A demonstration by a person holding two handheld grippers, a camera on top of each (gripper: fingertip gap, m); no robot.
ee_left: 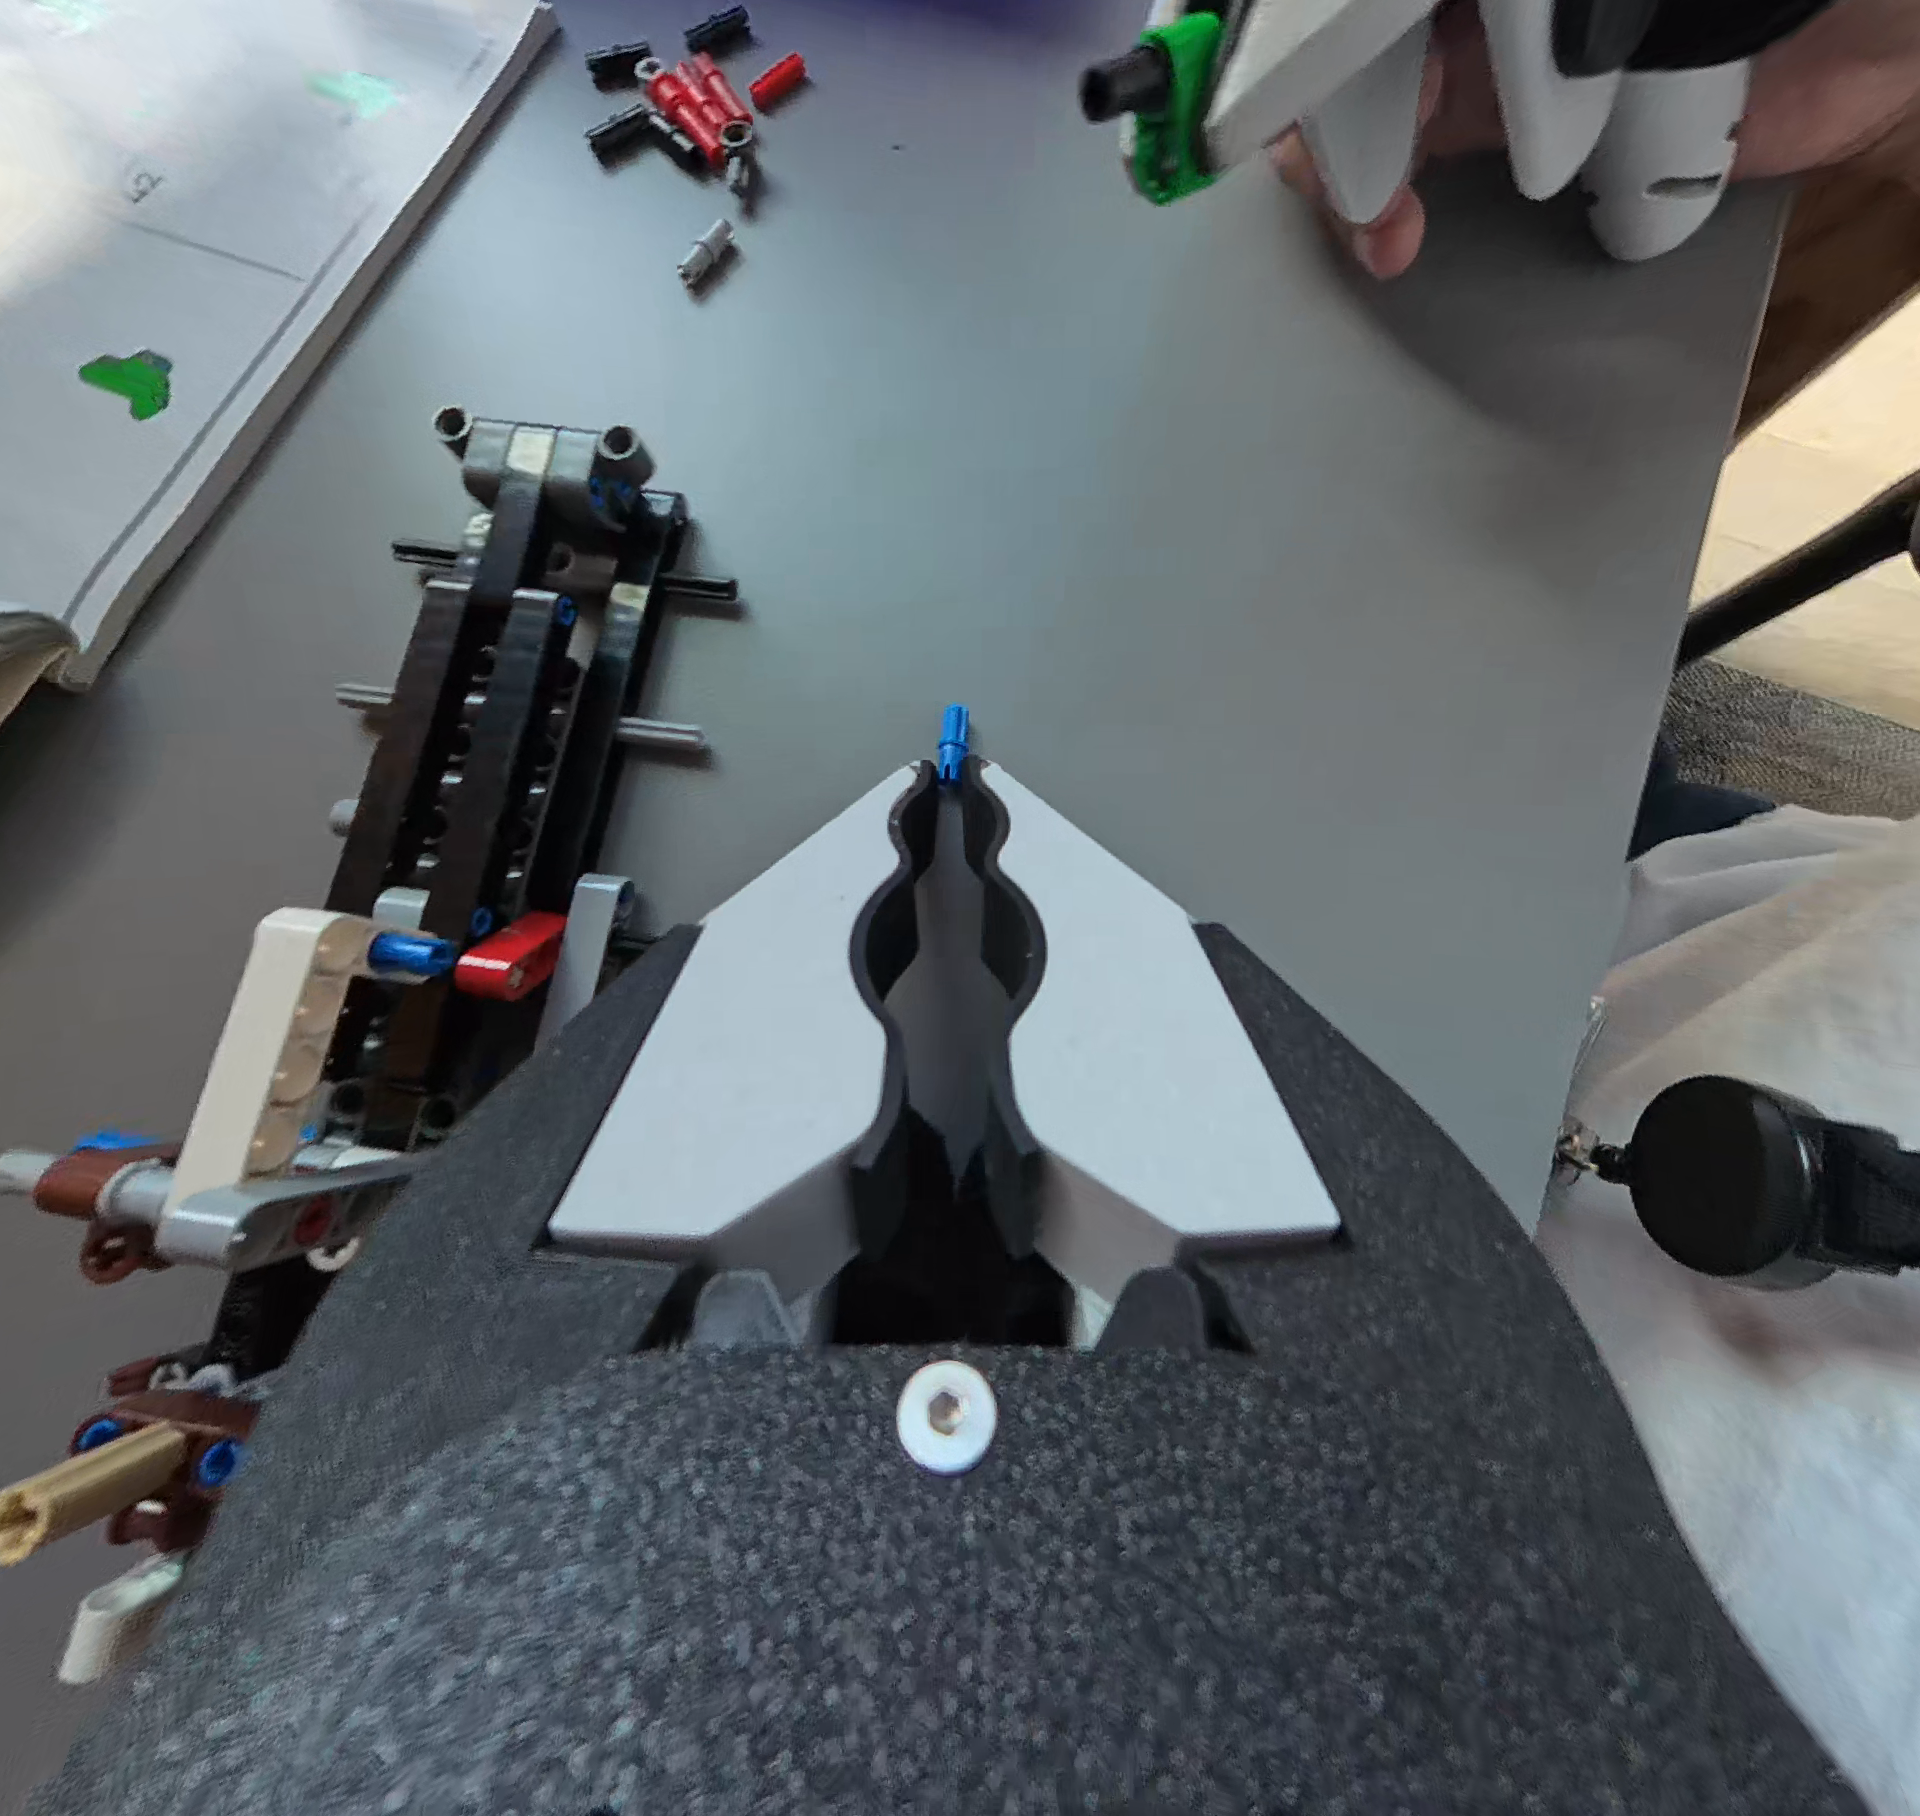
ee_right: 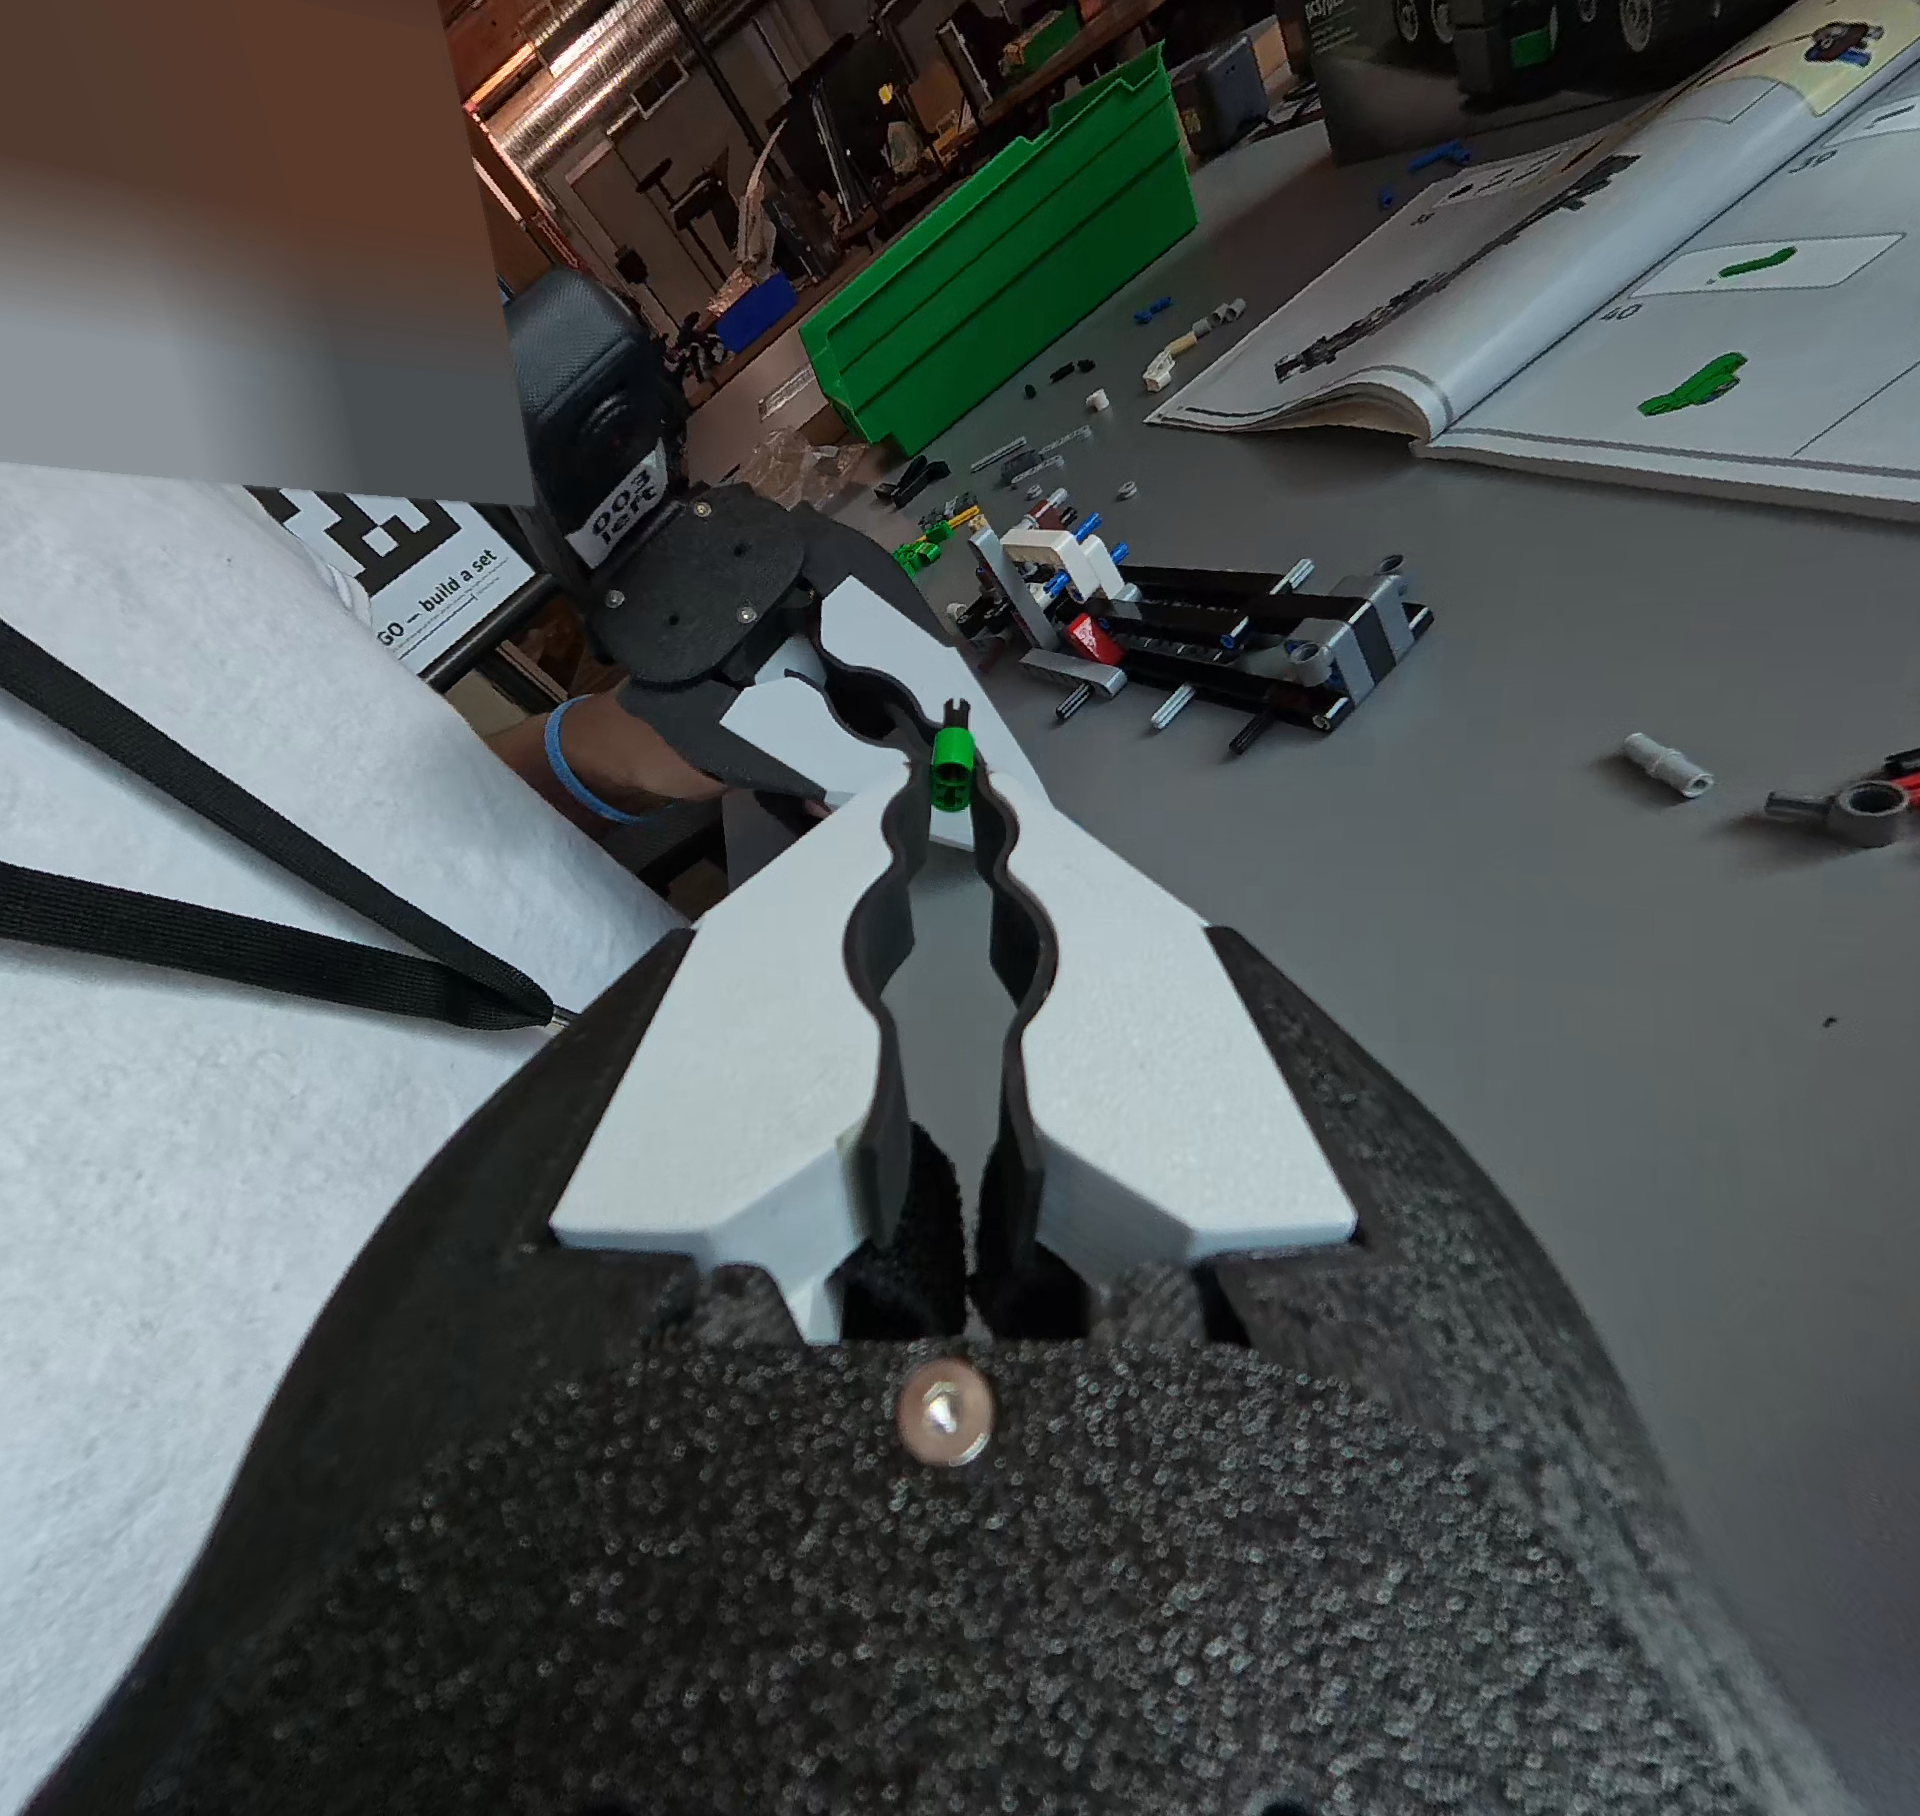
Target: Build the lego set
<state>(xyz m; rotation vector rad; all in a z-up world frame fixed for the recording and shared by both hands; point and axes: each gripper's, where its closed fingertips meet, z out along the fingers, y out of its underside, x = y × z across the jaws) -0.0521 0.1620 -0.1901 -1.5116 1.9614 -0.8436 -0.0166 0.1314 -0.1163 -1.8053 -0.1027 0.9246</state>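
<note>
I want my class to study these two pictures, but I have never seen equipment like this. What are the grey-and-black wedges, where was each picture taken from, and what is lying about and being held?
Each wedge is a hand-held two-finger gripper; a person works one in each hand, and a camera on each looks forward along its fingers. One picture comes from the left gripper, the other from the right gripper.

The left gripper is shut on a small blue pin. The right gripper is shut on a green piece with a black pin in it; the left view shows it held above the table.

On the grey table lie a long, partly built black and grey model, a small heap of loose red and black pins, an open instruction booklet and a green bin.
</note>
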